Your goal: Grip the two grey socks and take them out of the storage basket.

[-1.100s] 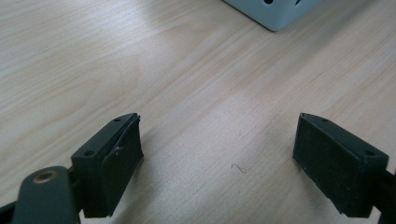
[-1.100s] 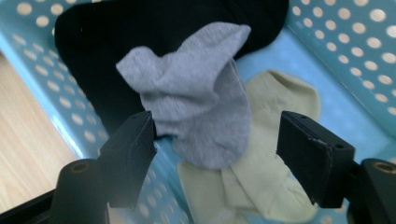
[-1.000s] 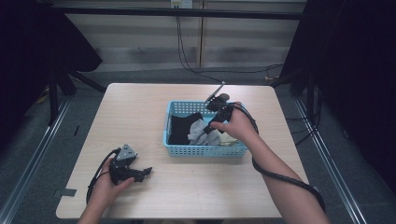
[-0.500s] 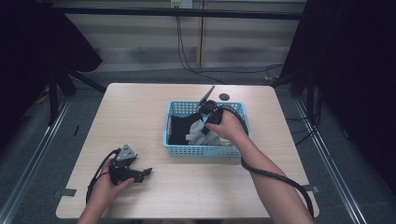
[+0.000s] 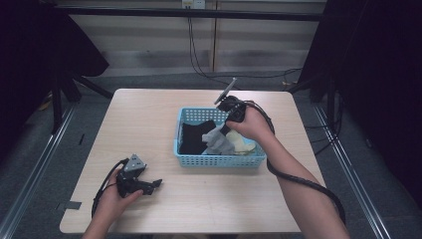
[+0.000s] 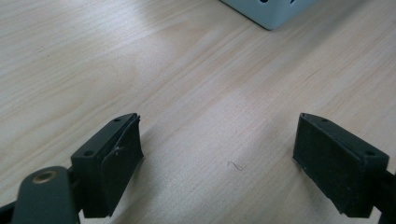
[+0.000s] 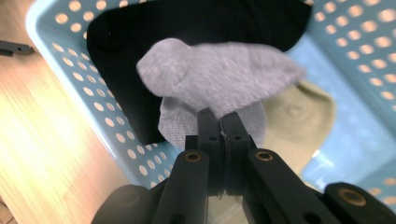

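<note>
Your right gripper [image 7: 220, 122] has its two black jaws pressed together on the edge of a grey sock [image 7: 215, 77], which hangs bunched just beyond the jaw tips. Behind the sock lies a black cloth [image 7: 187, 28], spread across the far part of a light blue perforated basket [image 7: 70, 70]. A cream-coloured piece of fabric [image 7: 299, 109] sits to the right of the sock (partly tucked under it). Pale wooden table [image 7: 42, 154] shows at the left, outside the basket wall.

table [image 5: 164, 114]: light wood | floor [image 5: 30, 164]: grey | wall cables [image 5: 191, 45]: black
</note>
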### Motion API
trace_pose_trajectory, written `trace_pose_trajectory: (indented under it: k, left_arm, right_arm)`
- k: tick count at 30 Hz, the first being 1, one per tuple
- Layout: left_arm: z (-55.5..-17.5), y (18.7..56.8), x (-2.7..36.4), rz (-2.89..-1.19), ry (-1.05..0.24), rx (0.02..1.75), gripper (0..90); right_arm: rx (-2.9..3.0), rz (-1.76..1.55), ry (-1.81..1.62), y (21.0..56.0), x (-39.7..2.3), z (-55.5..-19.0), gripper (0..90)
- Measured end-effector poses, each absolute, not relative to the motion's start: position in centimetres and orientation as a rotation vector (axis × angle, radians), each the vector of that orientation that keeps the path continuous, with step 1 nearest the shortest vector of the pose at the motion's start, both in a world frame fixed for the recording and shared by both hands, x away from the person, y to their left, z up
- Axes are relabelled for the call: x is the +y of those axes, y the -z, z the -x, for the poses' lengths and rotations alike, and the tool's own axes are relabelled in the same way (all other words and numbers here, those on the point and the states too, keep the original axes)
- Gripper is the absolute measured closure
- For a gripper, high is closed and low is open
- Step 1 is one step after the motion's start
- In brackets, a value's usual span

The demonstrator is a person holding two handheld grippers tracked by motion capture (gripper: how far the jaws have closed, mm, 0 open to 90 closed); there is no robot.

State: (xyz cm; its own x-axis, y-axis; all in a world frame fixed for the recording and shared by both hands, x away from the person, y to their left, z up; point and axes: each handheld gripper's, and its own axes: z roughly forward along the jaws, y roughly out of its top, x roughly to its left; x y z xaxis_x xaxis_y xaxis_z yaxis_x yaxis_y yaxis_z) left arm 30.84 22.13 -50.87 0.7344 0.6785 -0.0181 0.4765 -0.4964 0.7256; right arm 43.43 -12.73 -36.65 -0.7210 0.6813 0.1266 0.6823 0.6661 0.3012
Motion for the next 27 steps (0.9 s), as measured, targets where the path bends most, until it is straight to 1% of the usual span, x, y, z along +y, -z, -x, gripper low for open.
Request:
trace_pose_trajectory:
  k: [10, 19, 27]
  left_arm:
    - [-30.8, 50.9, 22.2, -2.196, -0.348, 0.863, 14.8]
    - [-30.8, 50.9, 22.1, -2.192, -0.349, 0.865, 14.7]
    - [-30.8, 50.9, 22.1, -2.192, -0.349, 0.866, 14.8]
  right_arm:
    - [-2.874, 1.191, 0.479, 34.3, -14.9, -43.4, 88.9]
    - [-2.892, 1.213, 0.457, 31.4, -17.4, -43.0, 88.9]
    - [-2.895, 1.225, 0.462, 29.8, -19.5, -42.5, 88.8]
